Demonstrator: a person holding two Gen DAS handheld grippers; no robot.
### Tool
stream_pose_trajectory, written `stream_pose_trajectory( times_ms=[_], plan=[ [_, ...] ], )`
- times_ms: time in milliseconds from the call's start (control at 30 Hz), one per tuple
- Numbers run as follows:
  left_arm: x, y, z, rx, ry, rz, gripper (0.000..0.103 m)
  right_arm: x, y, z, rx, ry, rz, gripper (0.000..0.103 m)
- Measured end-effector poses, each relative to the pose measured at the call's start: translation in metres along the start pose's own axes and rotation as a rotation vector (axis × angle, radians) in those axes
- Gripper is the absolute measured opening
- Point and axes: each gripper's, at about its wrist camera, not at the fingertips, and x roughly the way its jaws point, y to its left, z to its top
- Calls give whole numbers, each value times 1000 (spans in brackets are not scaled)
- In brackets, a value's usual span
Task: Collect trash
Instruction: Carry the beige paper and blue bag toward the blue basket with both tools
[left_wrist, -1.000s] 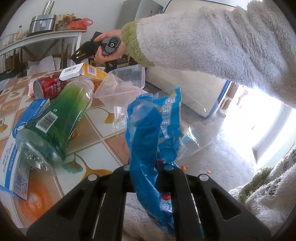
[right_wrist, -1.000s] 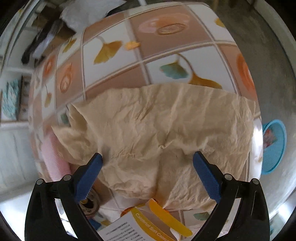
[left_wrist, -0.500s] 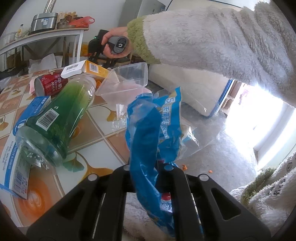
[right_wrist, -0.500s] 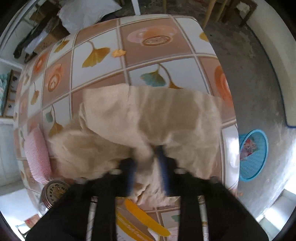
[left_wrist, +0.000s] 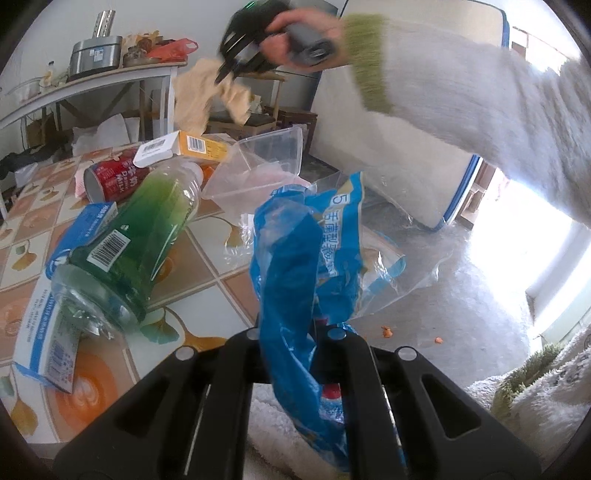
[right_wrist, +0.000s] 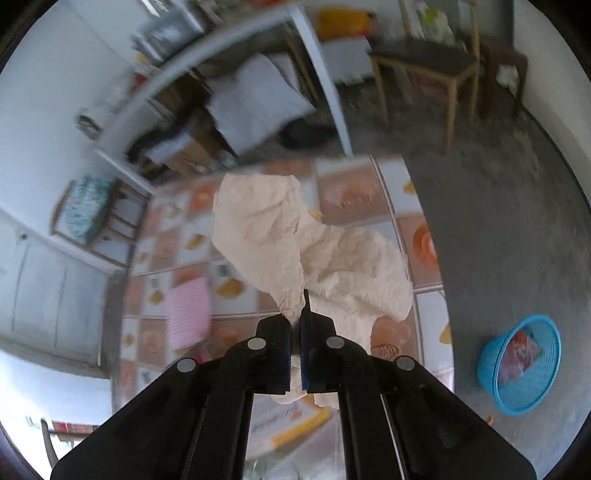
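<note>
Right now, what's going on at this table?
A person is clearing trash with tongs in each hand. The right tongs are shut on a crumpled beige paper, held up above the tiled table. The left tongs are shut on a blue plastic wrapper. A blue basket sits on the floor.

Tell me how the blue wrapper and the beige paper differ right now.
The blue wrapper is glossy printed plastic; the beige paper is plain, matte and crumpled. The wrapper is pinched in the left claw, low by the table edge; the paper hangs from the right claw, lifted clear above the table. Both are limp trash, each clamped in a shut claw.
</note>
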Motion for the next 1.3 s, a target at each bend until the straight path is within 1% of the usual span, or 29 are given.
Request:
stream_pose_trajectory(
  times_ms=[100,133,167,200,233,367,400,500,633,733,800,900,967,1033,1067,1100,1200,1300],
  plan=[
    [-7,-5,2,-3,-6,17,3,-45,-9,-13,-17,-54,61,4],
    [-10,-8,4,-6,-7,22,3,-68,-15,-22,-18,-78,90,4],
    [-12,-10,6,-11,-7,27,3,-81,-17,-30,-17,-96,111,4],
    [-14,-12,7,-13,-7,29,3,-102,-26,-42,-16,-119,136,4],
    [-18,-16,10,-16,-11,32,3,-112,-32,-51,-14,-132,147,4],
    [-26,-28,20,-20,-27,28,3,-164,-76,-96,35,-180,199,4],
    [-26,-31,23,-20,-29,21,3,-169,-82,-103,43,-186,204,4],
    [-24,-47,39,-4,-33,-15,3,-195,-122,-141,90,-219,213,4],
    [-14,-68,64,26,-33,-75,3,-210,-171,-188,185,-253,213,4],
    [-2,-91,88,72,-38,-134,3,-209,-207,-219,262,-262,201,4],
    [8,-102,103,93,-36,-159,3,-209,-234,-237,324,-270,190,4],
    [32,-122,130,128,-19,-210,3,-206,-267,-256,410,-281,164,4],
    [59,-137,150,140,25,-244,3,-207,-288,-266,448,-297,135,4],
    [89,-151,164,151,91,-266,3,-205,-307,-275,479,-311,106,4],
    [105,-158,170,153,128,-267,3,-202,-318,-278,500,-316,93,4],
    [132,-167,178,152,187,-273,3,-201,-328,-283,512,-317,86,4],
    [196,-187,192,152,317,-287,3,-182,-365,-292,576,-309,58,4],
    [251,-209,196,169,413,-292,3,-157,-395,-296,642,-280,60,4]
  ],
)
